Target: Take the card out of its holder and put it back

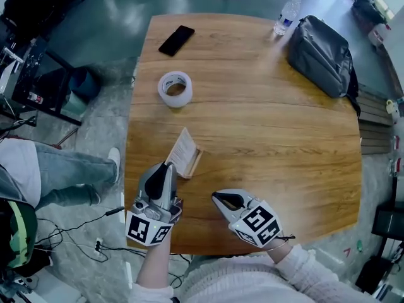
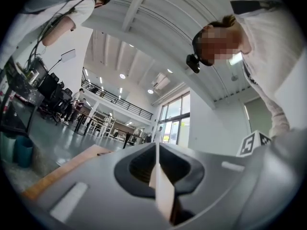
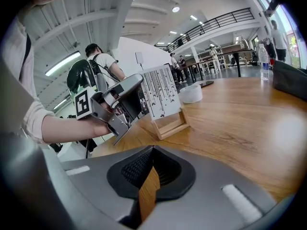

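A white printed card (image 1: 184, 149) stands tilted at a small wooden holder (image 1: 194, 163) near the table's front left. My left gripper (image 1: 169, 166) is shut on the card's near edge. In the left gripper view the card (image 2: 162, 188) shows edge-on between the closed jaws. The right gripper view has the card (image 3: 160, 91) with its lower edge at the holder (image 3: 169, 125), and the left gripper (image 3: 136, 93) clamped on its side; whether the card sits in the slot I cannot tell. My right gripper (image 1: 216, 198) hovers to the right of the holder, shut and holding nothing (image 3: 152, 164).
On the wooden table (image 1: 271, 137) are a roll of tape (image 1: 175, 88), a black phone (image 1: 177, 40), a grey bag (image 1: 322, 54) and a water bottle (image 1: 287, 14) at the far side. A person's legs (image 1: 63, 172) are by the table's left edge.
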The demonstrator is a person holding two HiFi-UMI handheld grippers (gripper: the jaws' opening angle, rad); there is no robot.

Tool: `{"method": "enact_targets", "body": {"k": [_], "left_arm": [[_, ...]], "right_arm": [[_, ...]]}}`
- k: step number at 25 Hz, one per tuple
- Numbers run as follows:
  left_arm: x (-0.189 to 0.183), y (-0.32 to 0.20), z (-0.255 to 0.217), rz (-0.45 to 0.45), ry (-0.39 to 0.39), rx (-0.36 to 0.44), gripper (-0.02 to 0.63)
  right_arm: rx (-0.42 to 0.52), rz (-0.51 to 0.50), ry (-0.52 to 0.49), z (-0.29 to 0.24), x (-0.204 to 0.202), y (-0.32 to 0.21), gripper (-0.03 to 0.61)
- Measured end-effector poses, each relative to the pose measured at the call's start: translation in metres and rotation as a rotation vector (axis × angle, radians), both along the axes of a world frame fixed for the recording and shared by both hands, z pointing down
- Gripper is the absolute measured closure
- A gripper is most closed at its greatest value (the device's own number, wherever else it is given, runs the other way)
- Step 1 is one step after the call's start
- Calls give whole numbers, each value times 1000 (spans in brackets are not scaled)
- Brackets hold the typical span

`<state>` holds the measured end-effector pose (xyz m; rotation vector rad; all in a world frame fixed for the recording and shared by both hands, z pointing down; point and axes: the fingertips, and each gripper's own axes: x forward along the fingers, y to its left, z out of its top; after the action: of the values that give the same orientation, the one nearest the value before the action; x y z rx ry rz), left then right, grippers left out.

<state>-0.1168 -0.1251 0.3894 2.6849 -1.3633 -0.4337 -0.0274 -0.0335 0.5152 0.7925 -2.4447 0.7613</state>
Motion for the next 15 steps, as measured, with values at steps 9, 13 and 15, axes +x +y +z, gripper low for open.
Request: {"method": "enact_targets", "body": {"k": [9,13,15], "left_arm": [[1,8,8,-4,-19,-6,592],[1,9,16,-7,-43,-28,592],[0,8,19,-16,-64,-40,592]], "right_arm": [[2,-20,15,1,5,2,578],[0,-24,15,1,5,5,578],[1,-28,14,2,4,6,578]]}}
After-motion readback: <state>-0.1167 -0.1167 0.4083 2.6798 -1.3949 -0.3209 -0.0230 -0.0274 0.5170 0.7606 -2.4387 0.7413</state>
